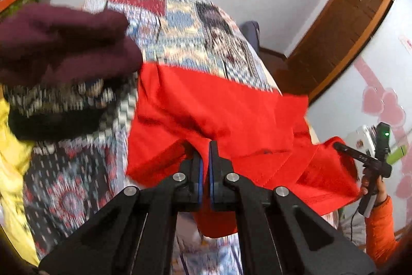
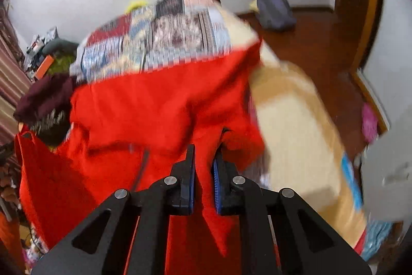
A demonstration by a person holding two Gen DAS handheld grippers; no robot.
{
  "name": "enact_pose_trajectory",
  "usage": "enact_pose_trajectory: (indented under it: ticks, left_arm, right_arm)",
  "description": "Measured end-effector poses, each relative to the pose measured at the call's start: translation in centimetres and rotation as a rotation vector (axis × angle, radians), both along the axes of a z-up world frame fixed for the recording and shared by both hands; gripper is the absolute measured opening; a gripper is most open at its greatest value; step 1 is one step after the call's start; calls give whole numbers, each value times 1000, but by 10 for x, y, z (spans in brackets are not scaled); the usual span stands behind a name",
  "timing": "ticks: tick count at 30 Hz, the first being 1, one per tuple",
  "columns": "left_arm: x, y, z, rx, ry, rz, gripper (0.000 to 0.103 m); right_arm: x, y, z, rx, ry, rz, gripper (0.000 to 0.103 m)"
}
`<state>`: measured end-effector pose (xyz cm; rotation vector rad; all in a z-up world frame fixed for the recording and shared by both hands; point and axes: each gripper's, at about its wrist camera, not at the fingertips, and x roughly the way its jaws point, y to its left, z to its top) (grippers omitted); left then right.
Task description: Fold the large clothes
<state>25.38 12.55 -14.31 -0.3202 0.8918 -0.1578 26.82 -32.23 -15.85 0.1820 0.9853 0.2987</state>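
Both tools have a grip on the red garment [image 1: 206,107], which hangs partly raised above the bed [image 1: 185,25] with its patterned quilt: the left tool [image 1: 205,153] is shut tight on a fold of red cloth, and the right tool [image 2: 204,159] is nearly closed with a pinch of the same cloth between its pads. In my judgement this is the lift-and-spread step, the garment taken up by two points so it can be laid flat before any fold is made. The next move calls for drawing the two grips apart to stretch the cloth, then lowering it onto a free part of the quilt, clear of the maroon garment [image 1: 64,43] heaped at the left. No container shows in either view
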Motion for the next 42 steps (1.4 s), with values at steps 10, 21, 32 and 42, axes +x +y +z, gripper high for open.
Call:
enact_pose_trajectory:
  ticks: [10,21,32,42]
  left_arm:
    - [115,22,-9,137,10,149,2]
    - [166,29,-72,199,190,148,7]
    - [124,-1,4,343,5,86,46]
    - [104,-56,-49,361,106,-79,50]
  right_arm:
    - [124,14,-11,67,43,-107,10]
    - [164,2,-20,36,127,-217,31]
    - [120,22,19,-74,-3,-73,52]
    - [95,107,-18,-147,2,148,53]
